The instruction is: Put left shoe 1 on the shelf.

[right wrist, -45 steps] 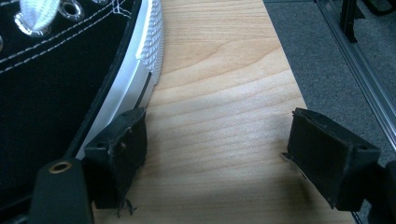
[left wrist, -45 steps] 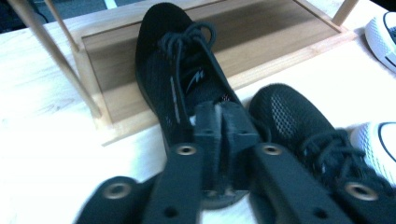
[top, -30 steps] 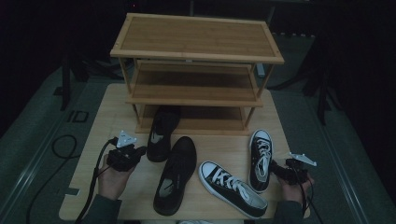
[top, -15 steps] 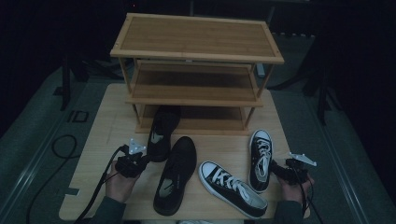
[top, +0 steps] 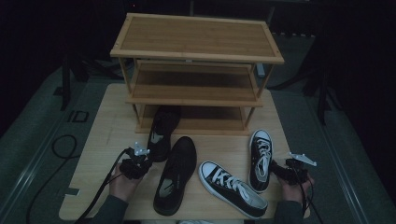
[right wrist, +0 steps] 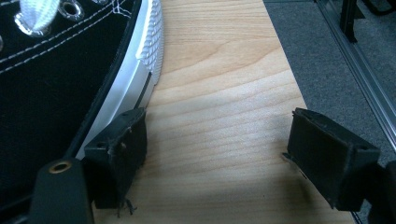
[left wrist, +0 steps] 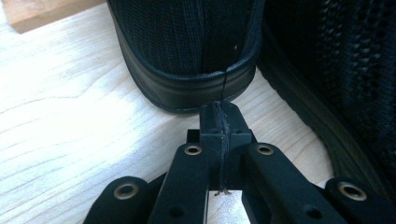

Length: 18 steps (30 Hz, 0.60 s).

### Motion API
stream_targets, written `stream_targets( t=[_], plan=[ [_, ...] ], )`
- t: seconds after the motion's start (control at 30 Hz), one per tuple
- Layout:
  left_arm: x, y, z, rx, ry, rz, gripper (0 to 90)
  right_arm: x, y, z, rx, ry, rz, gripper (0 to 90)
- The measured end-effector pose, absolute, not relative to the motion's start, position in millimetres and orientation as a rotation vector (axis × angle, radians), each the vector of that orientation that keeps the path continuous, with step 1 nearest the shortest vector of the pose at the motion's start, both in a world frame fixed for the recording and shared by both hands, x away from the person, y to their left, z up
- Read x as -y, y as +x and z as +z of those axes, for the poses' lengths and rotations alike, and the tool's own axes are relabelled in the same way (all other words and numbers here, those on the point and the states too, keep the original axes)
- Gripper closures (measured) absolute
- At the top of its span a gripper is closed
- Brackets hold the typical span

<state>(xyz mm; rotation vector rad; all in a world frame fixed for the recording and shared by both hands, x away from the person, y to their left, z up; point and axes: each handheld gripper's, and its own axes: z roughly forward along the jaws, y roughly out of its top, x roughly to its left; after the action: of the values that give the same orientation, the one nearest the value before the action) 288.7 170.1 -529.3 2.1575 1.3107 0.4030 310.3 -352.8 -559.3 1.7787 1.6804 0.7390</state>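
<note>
The left gripper [left wrist: 219,116] has its jaws pressed together with nothing between them, its tip just short of the heel of a black slip-on shoe [left wrist: 196,51]. That shoe lies with its toe already under the bottom shelf of the wooden shoe rack [top: 196,51], so the closed tip seems placed to push the heel forward rather than to grasp it. A second black slip-on [top: 175,175] lies just beside it on the table [top: 107,126], toe toward the rack. The right gripper [right wrist: 219,158] has its jaws spread wide, one pad beside the white rubber sole of a black canvas sneaker [right wrist: 60,74], probably readied to close on it. Another sneaker [top: 231,186] lies angled between the pairs.
</note>
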Motion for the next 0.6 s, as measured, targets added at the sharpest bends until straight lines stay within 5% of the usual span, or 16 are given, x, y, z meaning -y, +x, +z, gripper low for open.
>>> stream_targets(
  t=[0.6],
  plan=[
    [-161.3,297.4,-540.4,-1.32,2.213,0.382,89.8,352.8,310.3,-559.3,-1.68,1.779,0.739,19.6]
  ],
)
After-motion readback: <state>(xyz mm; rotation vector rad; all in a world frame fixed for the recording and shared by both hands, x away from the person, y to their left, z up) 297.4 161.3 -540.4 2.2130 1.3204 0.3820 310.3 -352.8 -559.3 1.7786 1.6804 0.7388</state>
